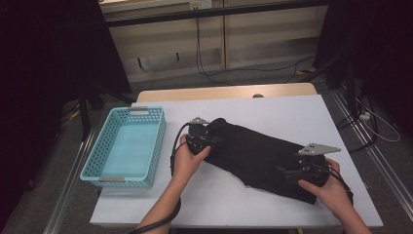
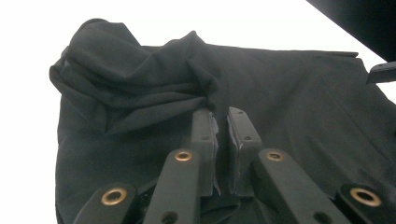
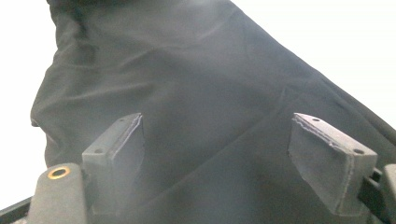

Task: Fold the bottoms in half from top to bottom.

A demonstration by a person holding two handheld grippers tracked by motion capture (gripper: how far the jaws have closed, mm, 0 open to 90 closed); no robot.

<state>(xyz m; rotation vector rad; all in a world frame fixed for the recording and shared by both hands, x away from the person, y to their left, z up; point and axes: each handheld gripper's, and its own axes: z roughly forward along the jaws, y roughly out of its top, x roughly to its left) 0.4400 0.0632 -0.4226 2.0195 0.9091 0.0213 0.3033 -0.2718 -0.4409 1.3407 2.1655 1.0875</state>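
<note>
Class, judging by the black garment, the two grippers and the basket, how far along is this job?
Done: the black garment lies in a long fold. In hand: left gripper pinches its bunched end; right gripper hovers open over the other end. Left: the blue basket holds nothing yet.

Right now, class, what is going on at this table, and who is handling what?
A person works on a black cloth spread on the white table, a gripper in each hand. The left gripper has pinched a fold at one end of the cloth, which bunches up there. The right gripper stands open over the other end, its jaws apart and holding nothing. A blue basket sits to the left, with nothing in it.
</note>
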